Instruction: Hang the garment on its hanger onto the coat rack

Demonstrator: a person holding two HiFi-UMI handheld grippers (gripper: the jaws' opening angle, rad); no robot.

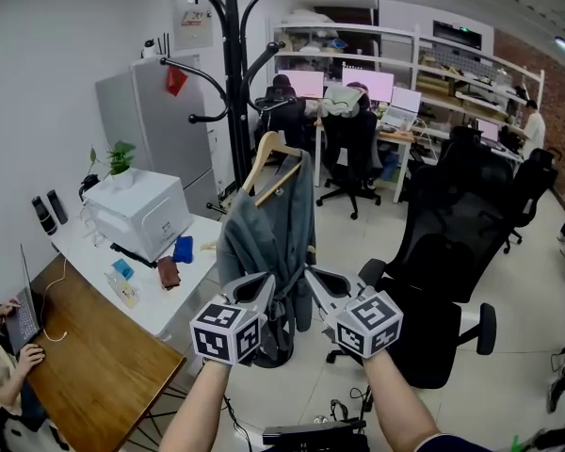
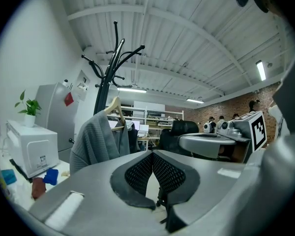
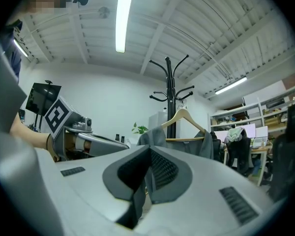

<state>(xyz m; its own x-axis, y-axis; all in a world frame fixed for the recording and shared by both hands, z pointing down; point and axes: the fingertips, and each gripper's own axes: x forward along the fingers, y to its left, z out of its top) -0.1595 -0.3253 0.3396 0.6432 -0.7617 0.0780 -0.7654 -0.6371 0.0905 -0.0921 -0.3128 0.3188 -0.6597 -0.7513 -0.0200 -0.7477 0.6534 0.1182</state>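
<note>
A grey garment (image 1: 273, 234) hangs on a wooden hanger (image 1: 268, 158) right in front of the black coat rack (image 1: 233, 64), with the hanger's hook up by the pole. No gripper holds it. My left gripper (image 1: 256, 290) and right gripper (image 1: 325, 285) sit side by side low in front of the garment's hem, both shut and empty. In the left gripper view the shut pads (image 2: 142, 173) meet, with the garment (image 2: 93, 141) and rack (image 2: 108, 77) beyond at the left. In the right gripper view the garment (image 3: 187, 144), hanger (image 3: 182, 117) and rack (image 3: 171, 92) stand beyond the shut right gripper (image 3: 150, 154).
A white table (image 1: 160, 314) at the left carries a white printer (image 1: 137, 210) and small items, and a wooden desk (image 1: 94, 365) lies nearer. A grey cabinet (image 1: 160, 111) stands behind. A black office chair (image 1: 443, 252) is close on the right. Desks with monitors (image 1: 367, 83) fill the back.
</note>
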